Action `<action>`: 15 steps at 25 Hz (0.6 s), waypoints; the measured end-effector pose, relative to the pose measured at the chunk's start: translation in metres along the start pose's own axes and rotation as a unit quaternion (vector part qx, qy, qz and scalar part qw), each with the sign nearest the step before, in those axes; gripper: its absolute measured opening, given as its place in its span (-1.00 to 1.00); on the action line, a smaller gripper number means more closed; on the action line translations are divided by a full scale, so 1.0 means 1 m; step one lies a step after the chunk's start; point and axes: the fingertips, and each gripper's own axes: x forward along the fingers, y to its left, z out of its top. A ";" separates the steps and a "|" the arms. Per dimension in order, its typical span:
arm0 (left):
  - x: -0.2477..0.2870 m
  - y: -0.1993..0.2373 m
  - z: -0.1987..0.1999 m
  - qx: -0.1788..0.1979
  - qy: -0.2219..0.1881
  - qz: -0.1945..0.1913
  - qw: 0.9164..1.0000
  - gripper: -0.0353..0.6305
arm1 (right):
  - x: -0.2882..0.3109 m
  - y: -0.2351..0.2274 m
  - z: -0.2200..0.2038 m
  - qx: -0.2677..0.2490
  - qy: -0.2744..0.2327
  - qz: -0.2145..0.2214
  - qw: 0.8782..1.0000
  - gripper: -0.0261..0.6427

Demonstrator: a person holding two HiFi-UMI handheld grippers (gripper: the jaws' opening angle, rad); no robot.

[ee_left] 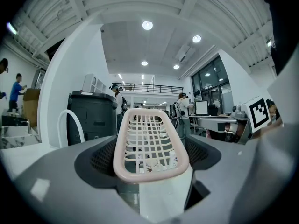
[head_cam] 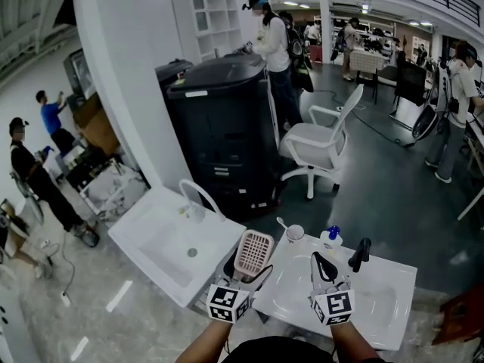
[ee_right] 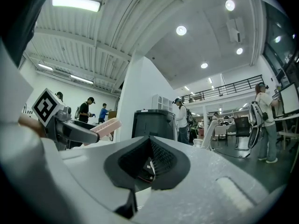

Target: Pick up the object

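Now the pink basket (head_cam: 253,254) sits aloft, pinched across its width by the left hand-held gripper (head_cam: 248,274); a tilt could let its smooth rim slip, while the right hand-held gripper (ee_right: 148,164) seems pressed together, empty

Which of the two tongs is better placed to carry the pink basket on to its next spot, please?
Left. The left tongs are clamped on the pink basket, one pad on each side. The right tongs are shut with nothing between them, so they would have to open first.
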 end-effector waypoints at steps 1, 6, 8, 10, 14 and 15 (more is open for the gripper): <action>0.000 0.001 0.000 0.001 -0.002 0.001 1.000 0.52 | 0.001 0.001 0.001 -0.001 -0.001 0.001 1.000 -0.91; -0.004 0.003 0.002 0.002 -0.003 0.004 1.000 0.52 | 0.002 0.009 0.001 -0.011 0.004 0.005 1.000 -0.92; -0.005 0.002 0.002 -0.002 -0.001 0.001 1.000 0.52 | 0.002 0.011 0.003 -0.019 0.004 0.005 1.000 -0.92; -0.006 0.001 0.001 -0.005 0.001 -0.001 1.000 0.52 | 0.002 0.012 0.004 -0.027 0.005 0.005 1.000 -0.92; -0.006 0.004 -0.004 -0.005 0.001 0.002 1.000 0.53 | 0.004 0.010 0.004 -0.032 0.005 0.004 0.999 -0.92; -0.005 0.005 -0.006 -0.006 0.001 0.003 1.000 0.53 | 0.005 0.010 0.004 -0.033 0.006 0.004 0.999 -0.92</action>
